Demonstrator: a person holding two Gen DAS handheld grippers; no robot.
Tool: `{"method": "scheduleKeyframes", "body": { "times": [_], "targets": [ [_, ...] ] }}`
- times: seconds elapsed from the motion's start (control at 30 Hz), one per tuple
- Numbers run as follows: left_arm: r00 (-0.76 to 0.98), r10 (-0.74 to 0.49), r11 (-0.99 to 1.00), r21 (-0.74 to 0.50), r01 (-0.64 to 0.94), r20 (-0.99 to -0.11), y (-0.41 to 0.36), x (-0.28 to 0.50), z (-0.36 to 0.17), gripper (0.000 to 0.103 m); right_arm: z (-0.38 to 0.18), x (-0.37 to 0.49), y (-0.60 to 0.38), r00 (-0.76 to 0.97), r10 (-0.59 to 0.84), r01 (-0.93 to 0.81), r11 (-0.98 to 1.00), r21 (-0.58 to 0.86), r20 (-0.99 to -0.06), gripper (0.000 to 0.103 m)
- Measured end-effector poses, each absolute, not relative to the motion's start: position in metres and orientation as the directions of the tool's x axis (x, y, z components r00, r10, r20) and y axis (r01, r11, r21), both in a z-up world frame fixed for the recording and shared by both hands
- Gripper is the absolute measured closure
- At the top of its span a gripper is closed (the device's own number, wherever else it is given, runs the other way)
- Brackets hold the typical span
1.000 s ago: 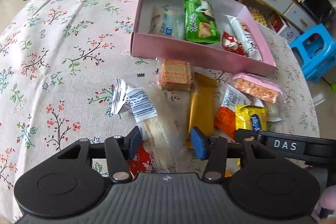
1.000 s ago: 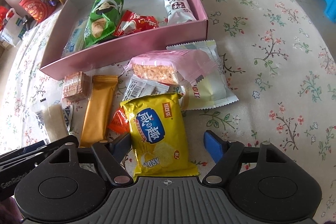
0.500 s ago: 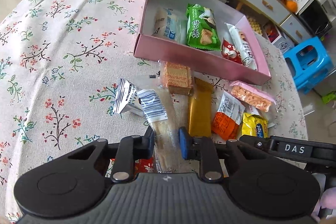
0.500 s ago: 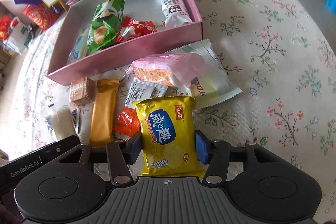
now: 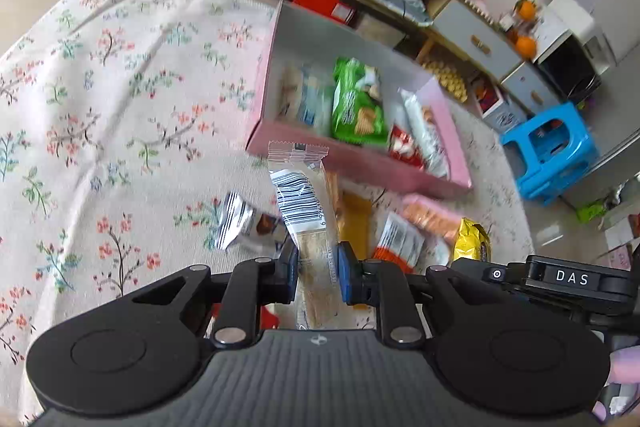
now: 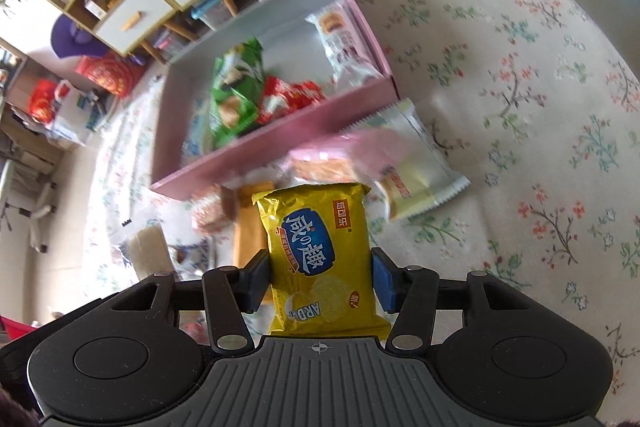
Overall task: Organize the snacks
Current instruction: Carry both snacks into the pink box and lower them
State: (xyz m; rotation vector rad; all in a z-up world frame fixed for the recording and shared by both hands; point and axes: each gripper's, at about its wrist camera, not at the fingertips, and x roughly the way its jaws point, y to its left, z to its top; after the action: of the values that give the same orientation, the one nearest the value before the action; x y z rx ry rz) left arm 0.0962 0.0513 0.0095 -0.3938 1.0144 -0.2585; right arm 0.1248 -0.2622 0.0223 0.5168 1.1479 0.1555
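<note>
My left gripper is shut on a clear-wrapped biscuit bar with a barcode and holds it lifted above the table, short of the pink box. My right gripper is shut on a yellow chip packet and holds it raised in front of the same pink box. The box holds a green packet, a pale blue packet, a red packet and a white bar.
Loose snacks lie on the floral tablecloth before the box: an orange-gold bar, a pink-topped cracker pack, a pale yellow packet, an orange packet, a small silver wrapper. A blue stool stands right.
Both grippers have closed on their snacks and lifted them off the table: the left with the biscuit bar, the right with the yellow packet. Both views have risen and tilted towards the box.
</note>
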Motion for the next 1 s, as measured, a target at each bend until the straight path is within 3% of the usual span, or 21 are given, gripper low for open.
{"method": "scheduleKeyframes", "body": {
  "times": [0.53,1.0],
  "targets": [
    [0.589,-0.319,0.941,-0.320,0.106,-0.742,0.038,0.175,0.032,0.085,0.063,0.183,-0.260,0.503,0.403,0.111,0.847,0.520,-0.765,0.051],
    [0.618,-0.274,0.960,-0.170,0.223,-0.737,0.012,0.247,0.011,0.085,0.018,0.262,-0.265,0.573,0.378,0.089,0.853,0.514,-0.727,0.051]
  ]
}}
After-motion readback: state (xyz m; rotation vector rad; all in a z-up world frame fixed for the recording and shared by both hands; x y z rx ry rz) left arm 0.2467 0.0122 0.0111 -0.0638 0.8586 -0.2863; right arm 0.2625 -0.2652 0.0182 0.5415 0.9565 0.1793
